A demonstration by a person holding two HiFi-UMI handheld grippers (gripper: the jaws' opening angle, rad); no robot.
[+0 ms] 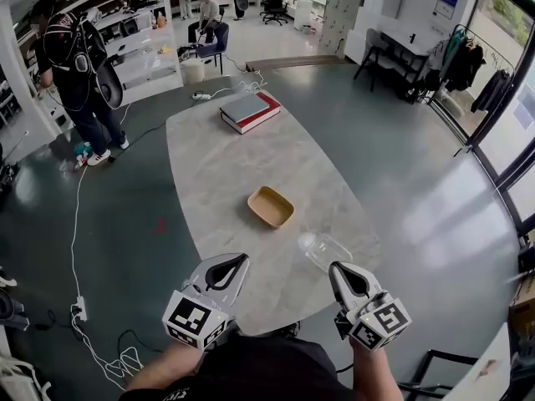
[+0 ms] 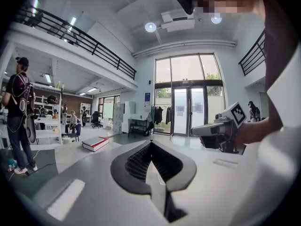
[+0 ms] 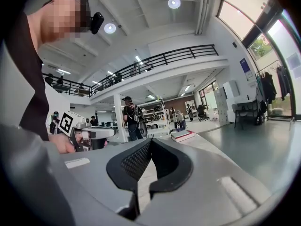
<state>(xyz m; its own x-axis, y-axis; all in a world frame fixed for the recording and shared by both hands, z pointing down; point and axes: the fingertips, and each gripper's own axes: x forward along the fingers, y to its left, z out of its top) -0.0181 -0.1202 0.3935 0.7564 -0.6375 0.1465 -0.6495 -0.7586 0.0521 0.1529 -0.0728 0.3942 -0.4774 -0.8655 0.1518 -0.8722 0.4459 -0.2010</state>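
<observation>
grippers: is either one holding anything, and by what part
Nothing is held. The left gripper and right gripper both have jaws together with nothing between them; the clear bottle lies on the table near the right one.

Count on table: 1 tan tray, 1 clear bottle, 2 books, stacked. Grippers: 2, the left gripper and the right gripper.

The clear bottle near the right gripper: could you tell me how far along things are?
Nothing looks done: the clear bottle lies on the table beside the wooden tray. In hand: nothing; left gripper and right gripper are shut, empty. All handling remains.
</observation>
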